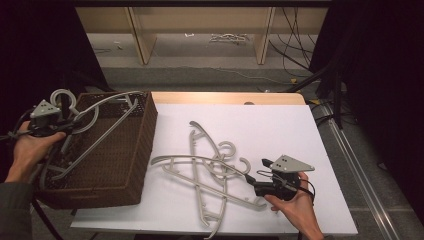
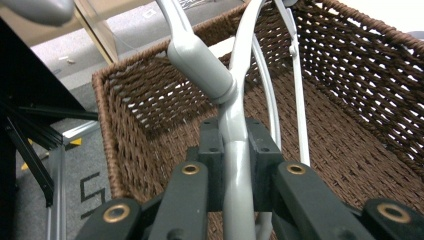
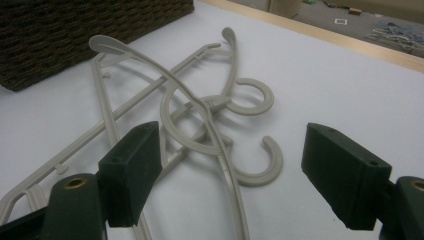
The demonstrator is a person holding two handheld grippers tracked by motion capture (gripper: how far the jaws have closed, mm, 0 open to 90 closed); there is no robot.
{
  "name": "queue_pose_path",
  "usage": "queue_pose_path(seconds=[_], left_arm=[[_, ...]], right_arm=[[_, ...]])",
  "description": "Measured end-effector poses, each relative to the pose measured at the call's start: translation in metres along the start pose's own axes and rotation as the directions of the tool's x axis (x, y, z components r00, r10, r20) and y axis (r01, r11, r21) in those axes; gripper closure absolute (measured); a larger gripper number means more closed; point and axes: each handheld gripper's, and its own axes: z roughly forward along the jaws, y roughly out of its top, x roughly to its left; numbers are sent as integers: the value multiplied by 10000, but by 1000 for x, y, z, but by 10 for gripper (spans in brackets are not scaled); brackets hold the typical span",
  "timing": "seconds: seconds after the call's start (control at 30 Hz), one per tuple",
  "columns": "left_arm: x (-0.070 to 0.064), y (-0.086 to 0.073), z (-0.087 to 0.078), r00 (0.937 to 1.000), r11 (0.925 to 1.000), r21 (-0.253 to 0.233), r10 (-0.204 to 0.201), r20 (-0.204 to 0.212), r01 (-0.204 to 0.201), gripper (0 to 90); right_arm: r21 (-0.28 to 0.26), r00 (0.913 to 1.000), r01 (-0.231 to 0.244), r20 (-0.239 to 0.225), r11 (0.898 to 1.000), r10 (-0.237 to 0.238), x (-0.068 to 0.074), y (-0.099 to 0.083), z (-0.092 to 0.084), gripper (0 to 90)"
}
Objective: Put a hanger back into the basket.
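Your left gripper point(image 1: 64, 122) is sitting over the left rim of the brown wicker basket point(image 1: 142, 145), and its jaws are closing tight on the neck of a grey hanger point(image 2: 235, 150), just below the thick collar where the hook begins; in the left gripper view the plastic is running straight up between the 2 black pads point(image 2: 212, 150) with no gap showing. The body of that hanger is reaching across the basket, its thin arms lying against the far woven wall, and at least 1 more hanger point(image 1: 60, 167) is resting in the basket beneath it. To the right of the basket, the white table point(image 1: 280, 125) is holding a tangled pile of hangers point(image 1: 210, 170), their arms crossing and their hooks overlapping near the middle. Your right gripper point(image 1: 257, 187) is lying low at the right edge of that pile, jaws standing wide apart and gripping nothing; in the right gripper view, a thin hanger arm point(image 3: 227, 175) is running down between the 2 pads, touching neither. Bare white surface is lying open behind the pile and to its right, as far as the wooden table edge point(image 1: 225, 97).
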Motion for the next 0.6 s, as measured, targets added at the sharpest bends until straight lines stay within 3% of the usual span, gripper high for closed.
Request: queue_pose_path(seconds=[0.03,0.07,0.2,0.27,0.47,0.53,0.57,0.6], left_arm=[[1,-2,1,10000,9999,129,17,8,-17,805],[3,-3,1,9992,9975,570,408,33,-409,805],[-4,-8,14,9985,9916,1173,526,167,-542,800],[-11,-11,25,9971,9830,1670,747,119,-756,798],[-13,-21,41,9990,9783,2026,402,184,-431,795],[-11,-28,45,9996,9724,2326,208,-201,-156,788],[-11,-28,45,9996,9724,2326,208,-201,-156,770],[-9,-30,45,9981,9638,2662,321,-522,-171,768]], right_arm=[[4,10000,10,-4,10000,-10,0,0,0,249],[42,10000,8,-42,10000,-8,1,0,0,249],[43,10000,33,-57,10000,-33,1,0,1,249],[40,10000,53,-79,10000,-53,1,0,1,249],[31,10000,8,-84,10000,-7,1,0,1,249],[51,9999,44,-111,10000,-43,1,0,1,249],[51,9999,44,-111,10000,-43,1,0,1,249],[62,9999,36,-115,10000,-35,1,0,1,249]])
